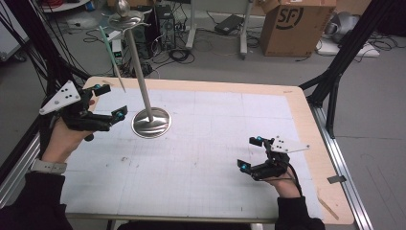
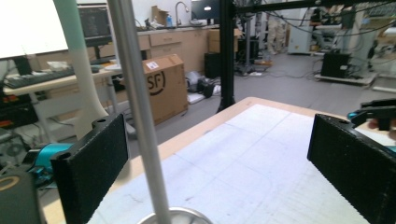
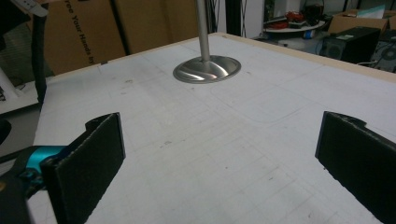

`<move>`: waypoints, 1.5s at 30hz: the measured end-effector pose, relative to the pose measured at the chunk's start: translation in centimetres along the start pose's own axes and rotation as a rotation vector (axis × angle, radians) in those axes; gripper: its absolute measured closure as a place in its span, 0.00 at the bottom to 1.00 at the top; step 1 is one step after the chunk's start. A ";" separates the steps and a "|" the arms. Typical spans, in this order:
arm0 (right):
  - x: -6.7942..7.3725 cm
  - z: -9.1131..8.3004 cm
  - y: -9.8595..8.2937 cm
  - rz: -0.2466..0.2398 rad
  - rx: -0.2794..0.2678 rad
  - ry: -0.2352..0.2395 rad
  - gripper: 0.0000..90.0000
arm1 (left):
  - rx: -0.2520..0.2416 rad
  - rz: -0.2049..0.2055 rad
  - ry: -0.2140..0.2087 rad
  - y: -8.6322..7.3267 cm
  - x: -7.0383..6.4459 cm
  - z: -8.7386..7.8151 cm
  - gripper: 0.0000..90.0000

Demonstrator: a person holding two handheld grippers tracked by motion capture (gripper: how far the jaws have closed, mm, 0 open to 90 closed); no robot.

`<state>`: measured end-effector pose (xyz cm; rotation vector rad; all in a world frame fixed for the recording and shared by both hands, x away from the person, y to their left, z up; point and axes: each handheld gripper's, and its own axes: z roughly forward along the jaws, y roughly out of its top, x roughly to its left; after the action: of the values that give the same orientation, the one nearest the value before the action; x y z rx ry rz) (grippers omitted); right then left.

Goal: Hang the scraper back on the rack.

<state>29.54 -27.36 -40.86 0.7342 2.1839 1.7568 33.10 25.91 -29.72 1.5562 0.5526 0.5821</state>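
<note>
Steel stand [image 1: 151, 122] sits upright on the mat's far left, a pale green stick [image 1: 112, 58] hanging near its top. Your left gripper [image 1: 109, 101] flanks the pole, jaws wide; right gripper [image 1: 251, 153] idles wide, empty. Nothing looks grasped yet.

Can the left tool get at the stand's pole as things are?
Probably yes: the left tool is open beside the pole, which rises between its jaws in the left gripper view, nothing between.
</note>
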 end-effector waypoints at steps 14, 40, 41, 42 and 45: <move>0.0 0.0 0.0 0.004 0.004 -0.002 0.01 | 0.036 -0.086 -0.065 -3.8 -1.8 0.3 0.02; 0.0 -0.2 0.0 0.005 0.006 -0.004 0.01 | 0.118 -0.119 0.031 -11.3 -4.7 -0.7 0.02; 0.0 -0.2 0.0 0.004 0.005 -0.004 0.01 | 0.115 -0.121 0.040 -11.5 -4.7 -0.9 0.02; 0.0 -0.2 0.0 0.004 0.006 -0.004 0.01 | 0.109 -0.121 0.046 -11.6 -4.7 -1.0 0.02; 0.0 -0.2 -0.1 0.005 0.008 -0.006 0.01 | 0.089 -0.131 0.050 -12.0 -4.8 -1.6 0.02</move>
<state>29.45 -27.56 -40.88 0.7468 2.1883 1.7474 28.44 24.69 -41.77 1.5794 0.7210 0.5031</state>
